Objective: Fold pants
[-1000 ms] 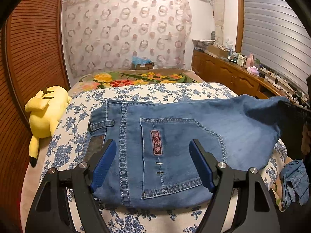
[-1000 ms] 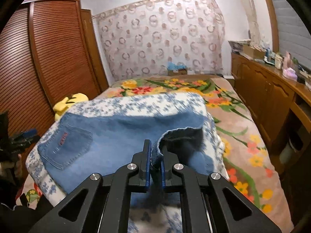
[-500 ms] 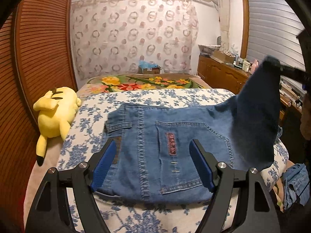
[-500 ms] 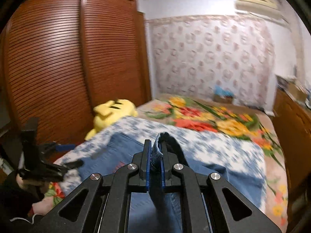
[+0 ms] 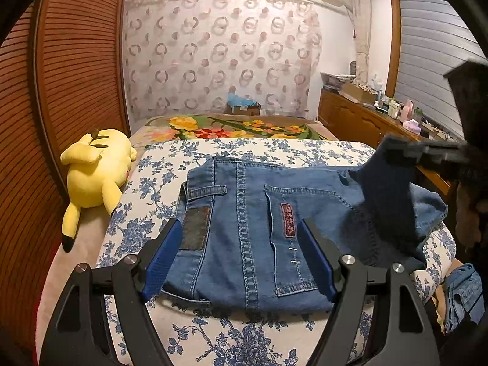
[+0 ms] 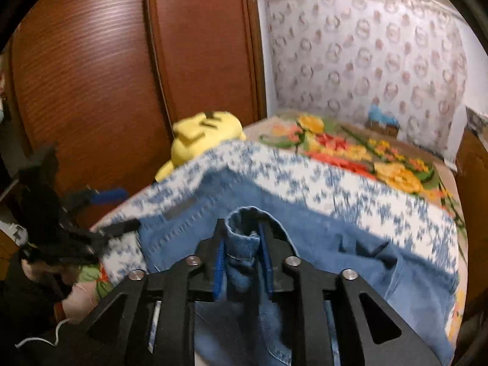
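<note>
Blue jeans [image 5: 244,213] lie back-pocket up on the blue-flowered bedsheet [image 5: 244,152]. My left gripper [image 5: 241,228] hovers open over the waistband and back pocket, with nothing between its pads. At the right, my right gripper [image 5: 393,149] holds a leg end raised, and the cloth hangs in a dark fold over the seat. In the right wrist view the rolled leg hem [image 6: 244,244] sits between the blue pads of my right gripper [image 6: 242,235]. Its jaws are opening, with the denim still filling the gap. My left gripper [image 6: 119,210] shows at the left edge.
A yellow plush toy [image 5: 94,167] lies at the bed's left edge against brown slatted wardrobe doors [image 5: 61,91]. A flowered blanket [image 5: 238,128] covers the far bed. A wooden dresser [image 5: 360,119] runs along the right. Another denim piece [image 5: 463,292] hangs at lower right.
My right gripper has swung the leg end from the right side up and over toward the waistband, turning left. Its pads have parted slightly around the hem. The left gripper drifted a little.
</note>
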The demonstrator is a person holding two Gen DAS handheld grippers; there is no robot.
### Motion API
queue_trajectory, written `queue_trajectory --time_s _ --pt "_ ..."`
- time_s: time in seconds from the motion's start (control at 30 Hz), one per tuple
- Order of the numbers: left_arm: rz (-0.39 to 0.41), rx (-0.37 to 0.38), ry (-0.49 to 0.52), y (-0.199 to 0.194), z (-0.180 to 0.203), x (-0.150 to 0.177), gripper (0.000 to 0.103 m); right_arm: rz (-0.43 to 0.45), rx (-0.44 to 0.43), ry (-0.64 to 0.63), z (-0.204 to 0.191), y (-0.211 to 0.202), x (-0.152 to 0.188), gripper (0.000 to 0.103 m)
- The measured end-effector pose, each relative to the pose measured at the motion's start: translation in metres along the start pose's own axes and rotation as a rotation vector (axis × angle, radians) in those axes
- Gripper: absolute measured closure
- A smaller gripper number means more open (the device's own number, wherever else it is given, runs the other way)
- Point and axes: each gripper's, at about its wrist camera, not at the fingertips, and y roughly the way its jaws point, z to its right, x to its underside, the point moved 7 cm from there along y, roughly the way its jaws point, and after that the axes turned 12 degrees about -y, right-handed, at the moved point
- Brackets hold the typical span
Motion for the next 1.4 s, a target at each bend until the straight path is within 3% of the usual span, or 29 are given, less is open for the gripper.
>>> queue_trajectory --time_s 0.13,0.27,0.43,0.8,1.0,1.13,1.23,1.4 --pt "-0.007 0.010 0.009 0.003 0.007 0.002 0.025 -0.046 0.010 0.005 0.010 0.014 0.007 0.072" --pt "-0.018 0.022 0.019 0.007 0.015 0.003 0.025 -0.002 -0.003 0.019 0.006 0.000 0.004 0.063" --pt "-0.029 0.040 0.034 0.012 0.026 0.006 0.025 0.025 0.052 0.012 0.006 -0.012 0.010 0.061" --pt "-0.115 0.081 0.099 0.046 0.052 0.020 0.025 -0.076 0.165 0.079 0.004 0.000 0.055 0.059" --pt "-0.155 0.093 0.137 0.063 0.068 0.031 0.025 -0.118 0.179 0.100 0.005 0.015 0.069 0.057" --pt "-0.178 0.091 0.158 0.073 0.075 0.035 0.026 -0.133 0.163 0.140 0.012 0.023 0.075 0.056" --pt "-0.197 0.092 0.156 0.081 0.079 0.036 0.035 -0.157 0.145 0.165 0.010 0.031 0.077 0.056" --pt "-0.228 0.105 0.172 0.092 0.086 0.039 0.040 -0.161 0.094 0.190 0.009 0.037 0.076 0.057"
